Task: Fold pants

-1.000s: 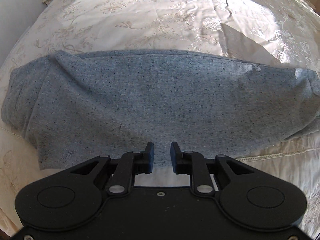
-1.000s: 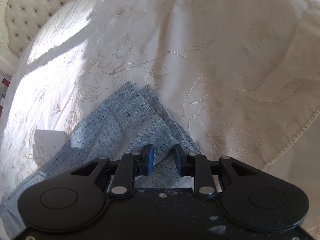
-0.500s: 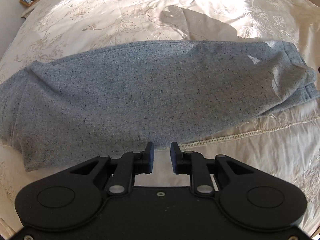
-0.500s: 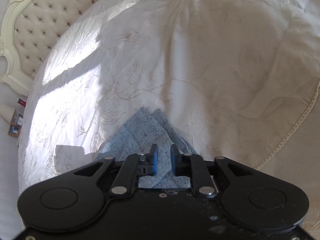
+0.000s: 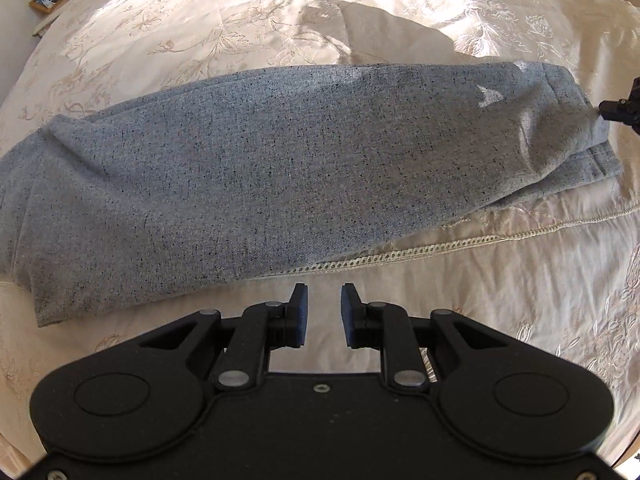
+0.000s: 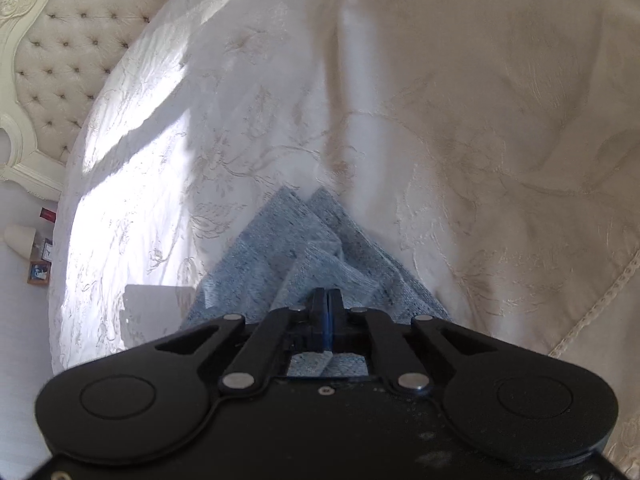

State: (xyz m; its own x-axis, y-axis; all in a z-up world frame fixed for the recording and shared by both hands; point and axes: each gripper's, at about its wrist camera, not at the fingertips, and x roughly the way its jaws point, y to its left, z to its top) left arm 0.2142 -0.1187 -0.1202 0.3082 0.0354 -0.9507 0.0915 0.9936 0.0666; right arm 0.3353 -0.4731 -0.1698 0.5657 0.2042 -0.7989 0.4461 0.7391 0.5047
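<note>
Pants [image 5: 280,184] lie on the bed [image 5: 500,288], folded lengthwise, long axis running left-right across the left wrist view. Right gripper [image 6: 327,300] is at the cuff end, fingers pressed together, pinching a raised ridge of the blue-grey fabric; its tip shows at the far right edge of the left view. Left gripper [image 5: 323,300] hovers just short of the near long edge, about mid-length, fingers partly spread, holding nothing, touching nothing. Judgement: the cuff end gets carried toward the waist end next, right hand leading
</note>
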